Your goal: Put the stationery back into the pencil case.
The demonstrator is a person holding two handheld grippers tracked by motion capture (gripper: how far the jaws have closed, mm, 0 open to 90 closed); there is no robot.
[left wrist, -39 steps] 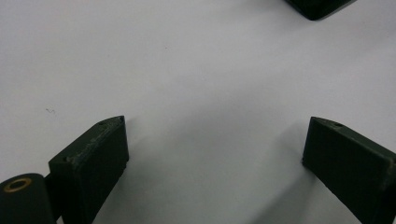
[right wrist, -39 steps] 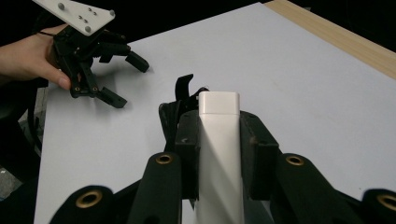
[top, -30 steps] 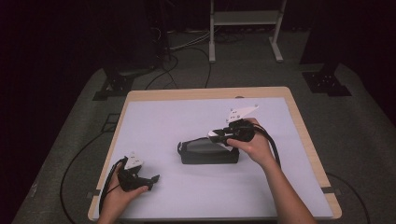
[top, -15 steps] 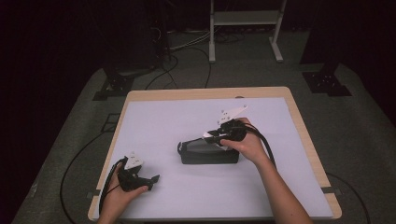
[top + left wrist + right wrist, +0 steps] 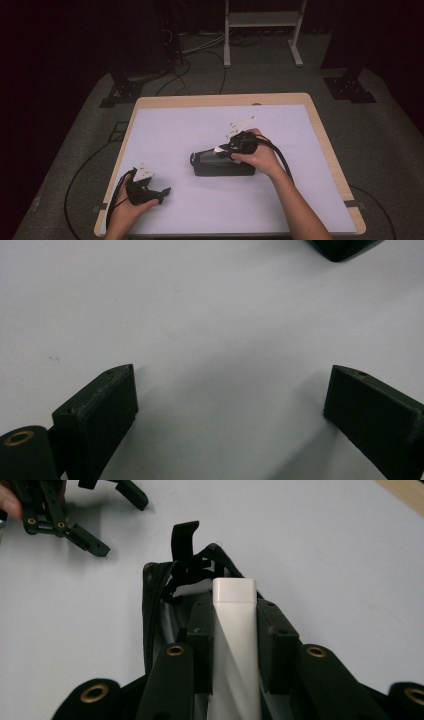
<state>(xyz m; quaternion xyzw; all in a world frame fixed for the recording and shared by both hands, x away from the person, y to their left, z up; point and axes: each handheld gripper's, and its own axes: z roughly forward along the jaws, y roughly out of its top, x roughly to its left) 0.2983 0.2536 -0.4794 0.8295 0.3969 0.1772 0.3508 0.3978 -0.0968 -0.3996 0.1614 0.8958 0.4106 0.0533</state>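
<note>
Now the right gripper (image 5: 233,645) pinches a white block (image 5: 234,630) between its jaws, right over the open black pouch (image 5: 165,587) under them. It is not let go yet. Far off, the left gripper (image 5: 230,405) waits, jaws spread wide.

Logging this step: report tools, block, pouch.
Right tool shut on white block, over open black pouch. Left tool open, idle on table. Nothing in the way.
</note>
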